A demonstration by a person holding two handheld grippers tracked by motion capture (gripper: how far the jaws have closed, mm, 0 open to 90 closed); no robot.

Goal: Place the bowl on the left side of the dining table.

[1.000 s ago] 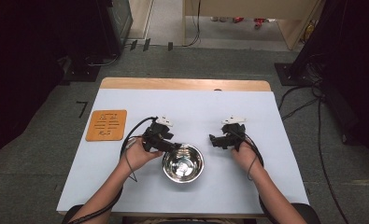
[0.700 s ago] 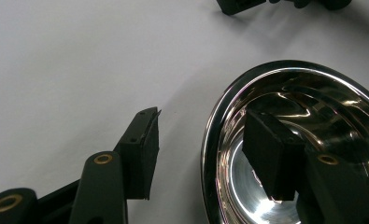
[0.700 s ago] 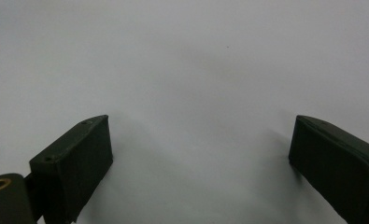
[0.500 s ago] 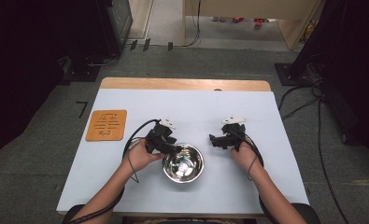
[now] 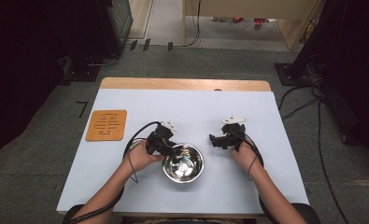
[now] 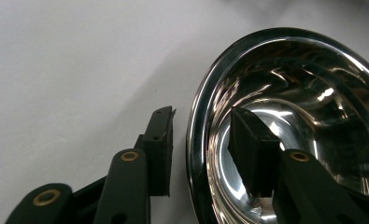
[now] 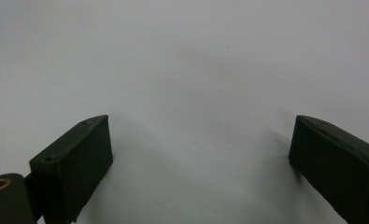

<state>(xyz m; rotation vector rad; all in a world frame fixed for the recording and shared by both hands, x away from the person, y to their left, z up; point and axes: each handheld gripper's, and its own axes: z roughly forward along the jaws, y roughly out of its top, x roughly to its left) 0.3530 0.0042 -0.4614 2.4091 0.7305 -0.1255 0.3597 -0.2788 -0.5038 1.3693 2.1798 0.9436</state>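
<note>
Two tools: left tool [image 6: 203,140], closing, straddles the empty steel bowl [image 5: 183,163] rim, pads not yet pressing; right tool [image 7: 201,163] gapes over bare bench [image 5: 196,112].

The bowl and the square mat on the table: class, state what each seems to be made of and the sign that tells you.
Bowl: looks like polished metal, probably stainless steel; its inside mirrors light and the hand-held gripper's jaw in the left gripper view. Square mat: seems wood or cork, matte orange-brown with a cut or pressed pattern; too small to settle which.
</note>
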